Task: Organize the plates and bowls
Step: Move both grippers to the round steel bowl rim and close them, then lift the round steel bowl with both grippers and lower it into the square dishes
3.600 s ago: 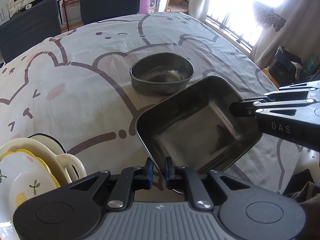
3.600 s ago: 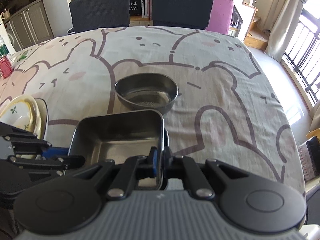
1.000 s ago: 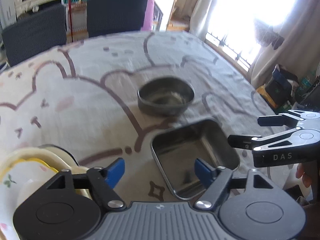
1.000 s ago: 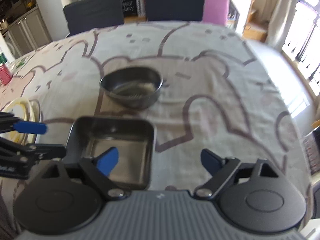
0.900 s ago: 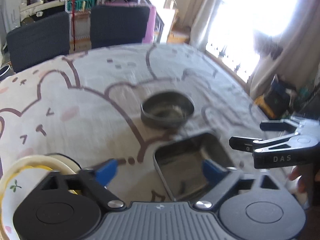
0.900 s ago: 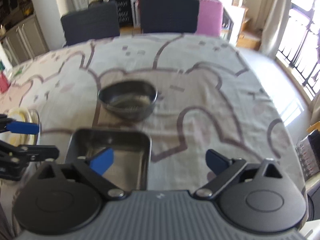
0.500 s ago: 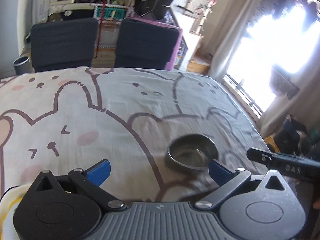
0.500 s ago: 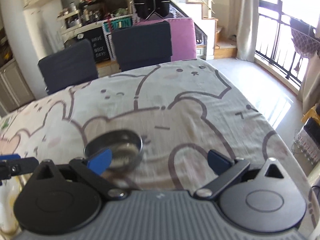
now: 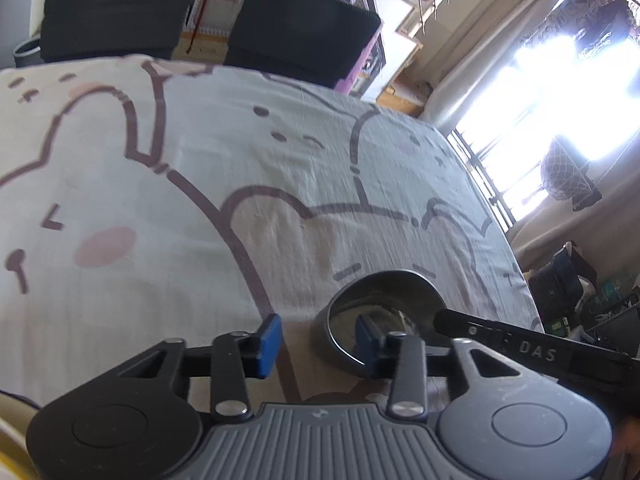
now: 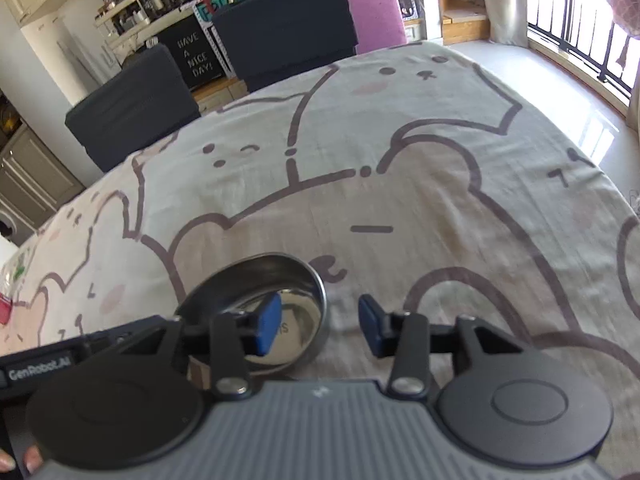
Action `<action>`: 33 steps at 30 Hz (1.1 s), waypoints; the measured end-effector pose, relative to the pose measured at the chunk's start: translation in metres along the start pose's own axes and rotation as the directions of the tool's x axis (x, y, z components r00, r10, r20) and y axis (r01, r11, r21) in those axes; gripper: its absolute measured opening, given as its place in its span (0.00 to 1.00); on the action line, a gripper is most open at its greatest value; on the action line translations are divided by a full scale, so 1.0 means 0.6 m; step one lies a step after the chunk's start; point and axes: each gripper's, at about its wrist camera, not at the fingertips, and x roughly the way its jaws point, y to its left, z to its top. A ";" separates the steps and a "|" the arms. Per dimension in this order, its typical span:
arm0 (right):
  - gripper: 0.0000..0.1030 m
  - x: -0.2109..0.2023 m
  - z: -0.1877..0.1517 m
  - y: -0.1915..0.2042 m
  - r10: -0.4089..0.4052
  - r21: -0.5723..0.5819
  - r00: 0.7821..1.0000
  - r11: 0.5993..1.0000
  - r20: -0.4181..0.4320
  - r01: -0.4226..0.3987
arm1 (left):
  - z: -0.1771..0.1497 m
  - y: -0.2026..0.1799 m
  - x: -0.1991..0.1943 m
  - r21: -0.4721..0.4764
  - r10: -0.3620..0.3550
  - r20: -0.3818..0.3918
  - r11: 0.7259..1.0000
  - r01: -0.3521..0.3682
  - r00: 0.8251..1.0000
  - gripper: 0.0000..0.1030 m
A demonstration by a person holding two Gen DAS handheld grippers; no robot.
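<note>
Metal bowl [image 9: 382,312] sat on the worktop [image 9: 240,200], which was covered by a bear-print cloth – take the bowl as the landmark.

Left tongs [image 9: 316,340] straddled the bowl's left wall: one blue pad outside on the cloth, the other over the bowl's inside. Jaws were closing, pads not yet seen pressing the rim, so released.

Right tongs [image 10: 318,324] straddled the bowl's [image 10: 256,304] right wall the same way – one pad inside, one outside over the cloth. Jaws closing, no clear pinch, so released too.

Room for moving: beyond the bowl the cloth lay bare up to the far edge of the worktop, where two dark chairs [image 10: 280,20] stood. To the bowl's right the worktop edge [image 10: 600,168] dropped off toward the window side; bare cloth lay between bowl and that edge.

Hidden or cut off: the bowl's near rim was covered by the tongs' bodies in both views. A yellow-rimmed dish [image 9: 10,448] showed only as a sliver at the lower left corner of the left wrist view. Fingertips [image 10: 24,460] barely showed at the right wrist view's lower left corner. The window glare washed out detail.
</note>
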 end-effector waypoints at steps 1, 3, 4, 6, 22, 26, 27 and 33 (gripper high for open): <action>0.41 0.006 0.001 0.003 -0.007 -0.009 1.000 1.000 -0.005 0.007 | 0.000 0.000 0.006 0.002 -0.001 -0.007 1.000 0.001 1.000 0.35; 0.32 0.018 0.001 0.006 -0.020 -0.023 1.000 1.000 -0.020 0.019 | 0.001 0.000 0.016 0.005 -0.002 -0.016 1.000 0.002 1.000 0.28; 0.30 0.022 0.000 0.006 -0.019 -0.028 0.999 0.999 -0.025 0.018 | 0.001 0.000 0.020 0.006 -0.004 -0.020 1.000 0.004 1.000 0.21; 0.14 0.030 -0.002 0.008 -0.006 -0.041 0.999 0.999 -0.038 0.005 | 0.000 0.001 0.024 0.002 -0.026 -0.022 1.000 0.026 0.999 0.14; 0.08 -0.101 -0.024 0.033 0.062 -0.159 0.988 0.986 0.140 -0.039 | -0.026 -0.056 -0.117 0.084 -0.061 0.083 0.995 0.054 0.995 0.10; 0.08 -0.137 -0.046 0.021 0.085 -0.159 0.986 0.985 0.144 -0.061 | -0.064 -0.072 -0.146 0.108 -0.059 0.056 0.993 0.053 0.997 0.10; 0.08 -0.147 -0.054 0.020 0.087 -0.165 0.986 0.984 0.142 -0.063 | -0.075 -0.074 -0.150 0.109 -0.058 0.044 0.993 0.053 0.997 0.10; 0.08 -0.174 -0.087 0.027 0.080 -0.245 0.992 0.968 0.099 -0.054 | -0.119 -0.062 -0.156 0.048 -0.064 -0.033 0.997 0.066 0.997 0.10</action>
